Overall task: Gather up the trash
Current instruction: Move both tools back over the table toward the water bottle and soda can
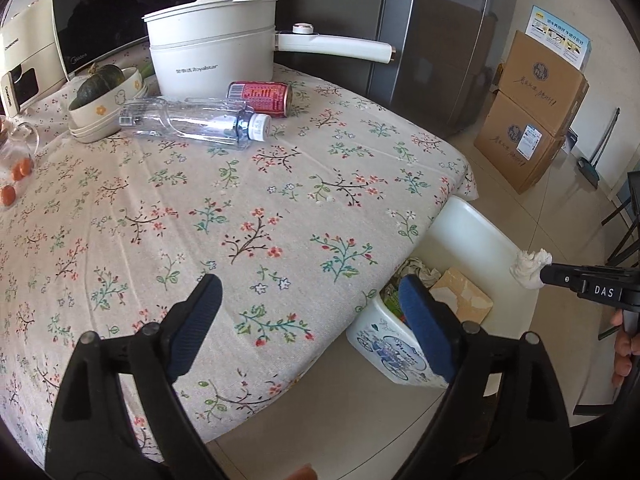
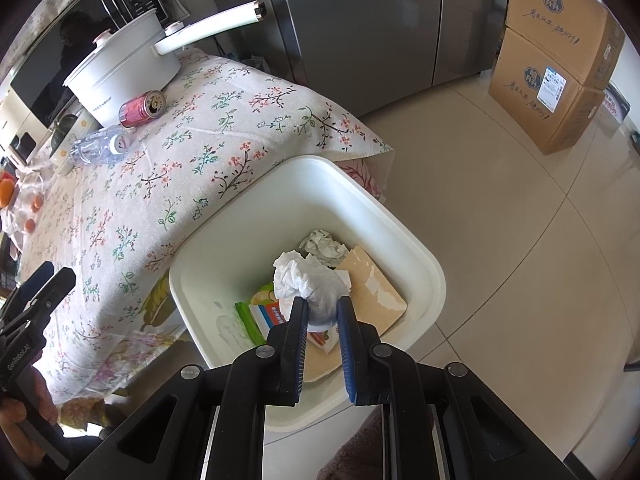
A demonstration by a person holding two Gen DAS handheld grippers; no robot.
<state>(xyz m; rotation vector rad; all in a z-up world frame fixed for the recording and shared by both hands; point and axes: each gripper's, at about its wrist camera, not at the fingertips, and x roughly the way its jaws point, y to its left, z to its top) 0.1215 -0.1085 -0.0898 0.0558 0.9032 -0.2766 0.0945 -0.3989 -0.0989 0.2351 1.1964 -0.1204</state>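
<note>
My right gripper [image 2: 323, 304] is shut on a crumpled white tissue [image 2: 308, 280] and holds it above the open white trash bin [image 2: 432, 276]. The bin stands on the floor at the table's edge and holds crumpled paper, a brown card and colourful wrappers. In the left wrist view the right gripper [image 1: 540, 274] with the tissue [image 1: 530, 266] hangs over the bin [image 1: 476, 224]. My left gripper [image 1: 310, 300] is open and empty above the table's near edge. A clear plastic bottle [image 1: 192, 120] and a red can [image 1: 260, 98] lie on the floral tablecloth [image 1: 224, 216].
A white electric pot [image 1: 216, 52] with a long handle, stacked bowls with a squash [image 1: 100, 100], a microwave [image 1: 92, 20] and small oranges [image 1: 16, 176] stand at the table's back and left. A fridge [image 1: 436, 40] and stacked cardboard boxes [image 1: 528, 112] stand beyond.
</note>
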